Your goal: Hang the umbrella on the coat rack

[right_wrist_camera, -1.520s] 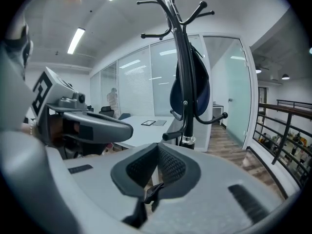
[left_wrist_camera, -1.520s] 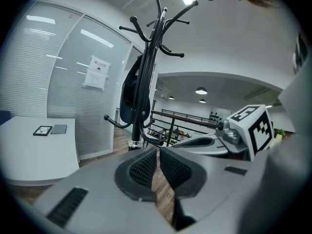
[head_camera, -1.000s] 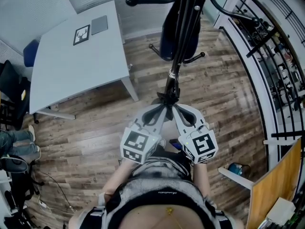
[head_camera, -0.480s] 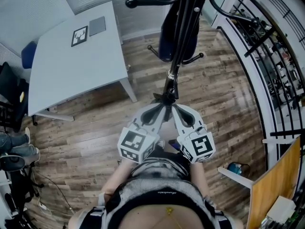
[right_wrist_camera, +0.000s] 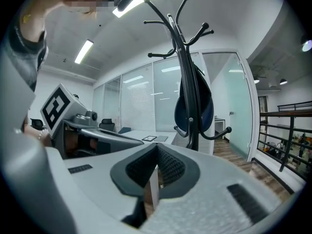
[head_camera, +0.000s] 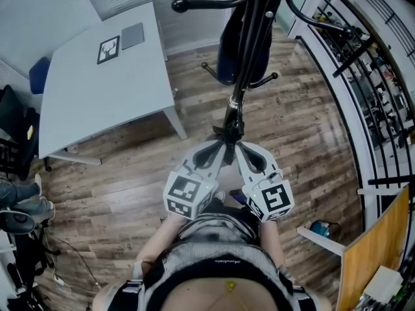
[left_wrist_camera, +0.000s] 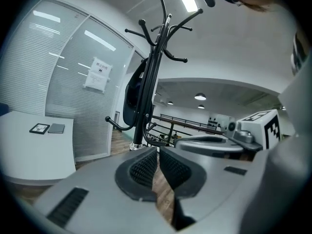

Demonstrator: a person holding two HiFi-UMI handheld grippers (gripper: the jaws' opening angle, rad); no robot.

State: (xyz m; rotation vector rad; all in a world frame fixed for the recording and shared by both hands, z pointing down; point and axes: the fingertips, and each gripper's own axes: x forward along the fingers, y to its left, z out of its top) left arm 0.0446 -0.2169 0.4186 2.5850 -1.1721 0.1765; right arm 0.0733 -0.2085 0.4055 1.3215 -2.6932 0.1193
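Note:
The black coat rack stands on the wood floor straight ahead, and a dark blue folded umbrella hangs on it beside the pole. My left gripper and right gripper are held side by side with their tips close to the pole's lower part, not touching it. Both are shut with nothing between the pads. The left gripper view has the left gripper below the coat rack and the umbrella. From the right gripper, the rack's pole and the umbrella rise ahead.
A white table at the left carries a framed marker card and a grey pad. A black railing curves along the right. A person's legs and black chairs are at the far left; a wooden board leans at the lower right.

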